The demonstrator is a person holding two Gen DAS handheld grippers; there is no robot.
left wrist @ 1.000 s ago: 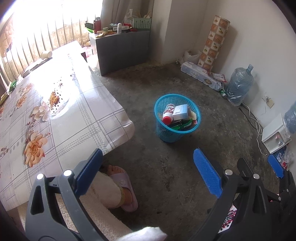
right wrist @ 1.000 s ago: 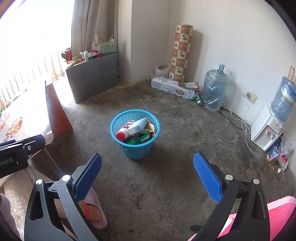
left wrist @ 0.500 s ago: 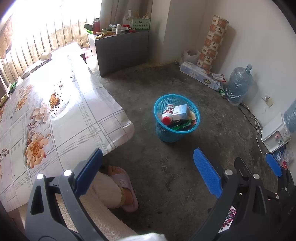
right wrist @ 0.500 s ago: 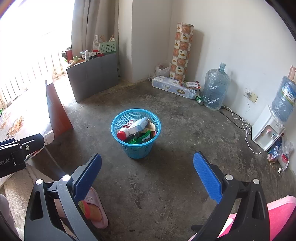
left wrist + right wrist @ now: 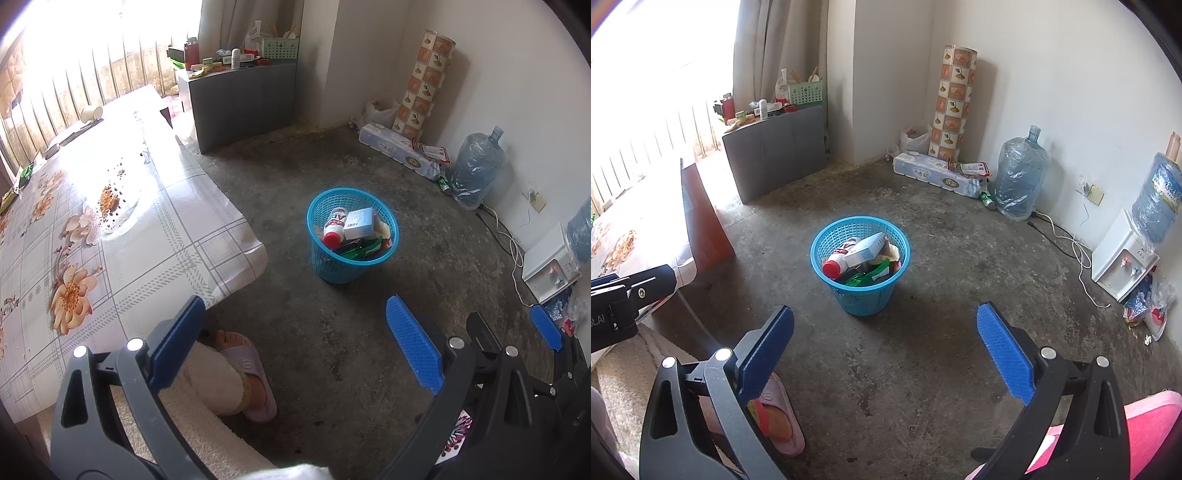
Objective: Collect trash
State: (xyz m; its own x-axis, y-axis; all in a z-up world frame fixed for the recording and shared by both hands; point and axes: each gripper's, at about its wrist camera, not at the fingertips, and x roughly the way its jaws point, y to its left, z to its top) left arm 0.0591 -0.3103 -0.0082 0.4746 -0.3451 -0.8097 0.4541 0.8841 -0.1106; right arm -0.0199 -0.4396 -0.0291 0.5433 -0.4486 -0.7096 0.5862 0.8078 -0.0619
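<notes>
Both the left gripper (image 5: pixel 295 343) and the right gripper (image 5: pixel 886 347) hold their fingers spread wide with nothing between them. The trash sits in a blue basket (image 5: pixel 827 254) on the concrete floor (image 5: pixel 942 350), beyond the fingers, beside the flowered counter (image 5: pixel 155 236).

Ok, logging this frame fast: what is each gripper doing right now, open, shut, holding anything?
Left gripper: open, fingers wide apart, holding nothing.
Right gripper: open, fingers wide apart, holding nothing.
</notes>
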